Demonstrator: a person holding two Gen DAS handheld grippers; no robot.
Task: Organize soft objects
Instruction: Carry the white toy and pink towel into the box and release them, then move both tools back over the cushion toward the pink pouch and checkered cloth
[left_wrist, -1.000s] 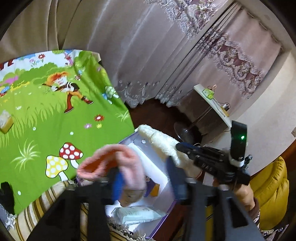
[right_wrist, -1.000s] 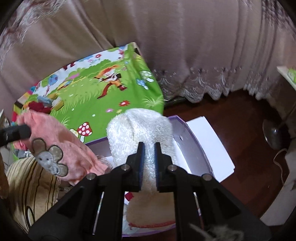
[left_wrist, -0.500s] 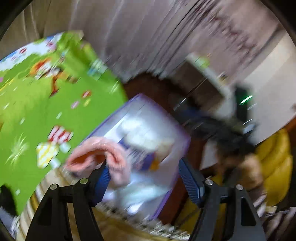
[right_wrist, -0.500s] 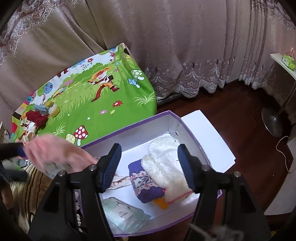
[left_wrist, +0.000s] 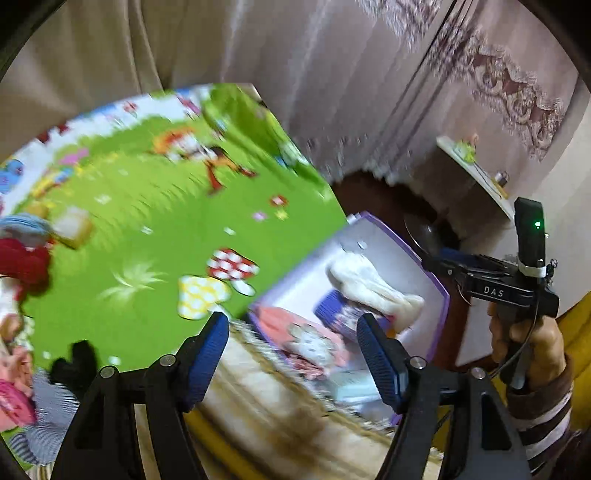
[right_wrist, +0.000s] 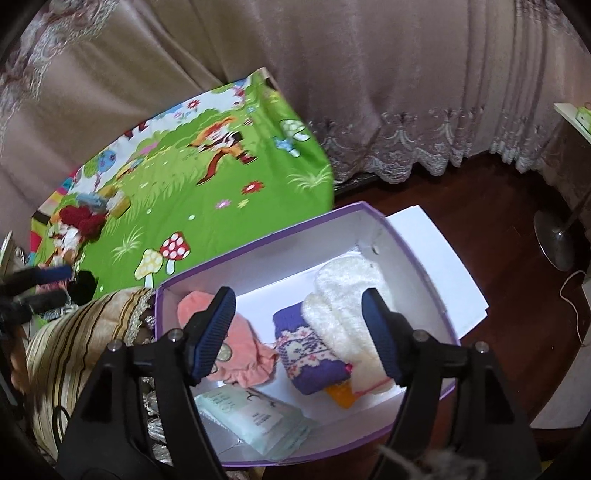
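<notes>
A white box with a purple rim holds a pink sock with an elephant patch, a purple knit piece and a white fluffy piece. My right gripper hovers above the box, its jaws opening, with nothing pressed between the pads. My left gripper is open and empty, over the striped cushion edge beside the box. The blurred left wrist view shows the pink sock and the fluffy piece lying inside. The right gripper shows there, held by a hand.
A pale green packet lies at the box's front. A green cartoon play mat carries a heap of soft things with a red knit and a black item. Striped cushion, white lid, curtains and fan base surround.
The right gripper went from shut on the white fluffy piece to open, and the piece now lies in the box. The left gripper let the pink sock drop in and swung left.
</notes>
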